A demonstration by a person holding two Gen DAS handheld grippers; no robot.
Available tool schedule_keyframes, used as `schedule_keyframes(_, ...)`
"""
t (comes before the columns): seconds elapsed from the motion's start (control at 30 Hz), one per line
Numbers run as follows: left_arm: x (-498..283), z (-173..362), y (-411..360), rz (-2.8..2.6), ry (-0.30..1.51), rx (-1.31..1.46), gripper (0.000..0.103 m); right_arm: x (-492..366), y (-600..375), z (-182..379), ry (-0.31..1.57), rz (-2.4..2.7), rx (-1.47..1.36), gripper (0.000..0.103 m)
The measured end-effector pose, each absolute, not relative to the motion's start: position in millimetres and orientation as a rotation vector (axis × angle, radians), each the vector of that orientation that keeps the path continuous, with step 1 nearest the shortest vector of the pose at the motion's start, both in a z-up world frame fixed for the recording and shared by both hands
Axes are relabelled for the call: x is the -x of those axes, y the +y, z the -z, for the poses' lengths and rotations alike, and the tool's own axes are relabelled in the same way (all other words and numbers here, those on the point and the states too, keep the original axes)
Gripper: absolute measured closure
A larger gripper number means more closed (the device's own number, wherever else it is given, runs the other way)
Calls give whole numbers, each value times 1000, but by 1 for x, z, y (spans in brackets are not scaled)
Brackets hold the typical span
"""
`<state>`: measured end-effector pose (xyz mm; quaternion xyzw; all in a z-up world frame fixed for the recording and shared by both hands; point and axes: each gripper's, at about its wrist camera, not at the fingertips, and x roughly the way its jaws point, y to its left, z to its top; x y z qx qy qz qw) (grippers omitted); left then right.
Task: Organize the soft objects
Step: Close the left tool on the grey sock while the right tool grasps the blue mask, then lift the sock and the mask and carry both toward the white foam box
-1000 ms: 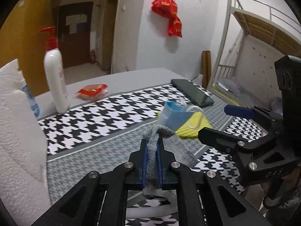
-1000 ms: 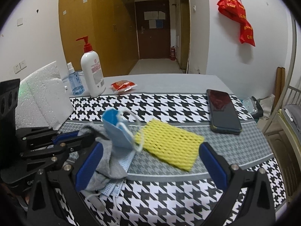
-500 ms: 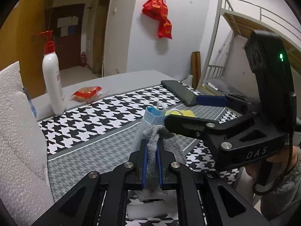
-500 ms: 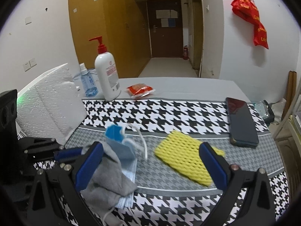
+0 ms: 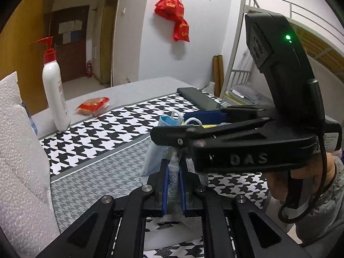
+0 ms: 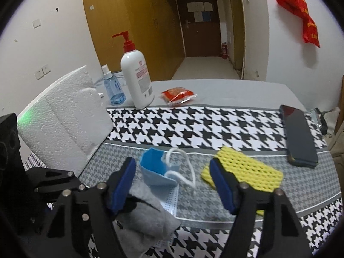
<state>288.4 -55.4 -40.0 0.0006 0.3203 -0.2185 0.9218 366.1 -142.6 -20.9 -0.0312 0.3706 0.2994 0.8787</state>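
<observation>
My left gripper is shut on a grey cloth, which also shows in the right wrist view on the houndstooth mat. A blue face mask with white ear loops lies partly on the cloth; its top shows in the left wrist view. My right gripper is open, its blue pads on either side of the mask, just above it. In the left wrist view the right gripper crosses in front and hides most of the mask. A yellow mesh sponge lies to the right, partly behind the right finger.
A white foam block stands at the left. A pump bottle, a small blue spray bottle and a red snack packet stand at the back. A black phone lies at the right mat edge.
My right gripper has moved left and down over the mask, with its fingers narrowed around it. My left gripper still holds the grey cloth in the same place.
</observation>
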Motion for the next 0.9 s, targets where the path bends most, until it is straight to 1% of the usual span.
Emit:
schedule_keyframes(0.03,-288,40,-56,448,657,-3,93,-367,-142,21,777,-631,60,48)
schedule_keyframes(0.07,-288,40,-56,449,656,-4,93,-368,-141,23,790,-641,55,67)
schedule_keyframes(0.1,-287,40,-56,449,653,-3,93,-369,-140,24,800,-650,56,79)
schedule_keyframes(0.17,-287,37,-55,445,643,2,93,-367,-138,25,798,-654,59,89)
schedule_keyframes(0.9,-251,3,-28,323,549,26,93,-337,-188,-31,608,-520,48,90)
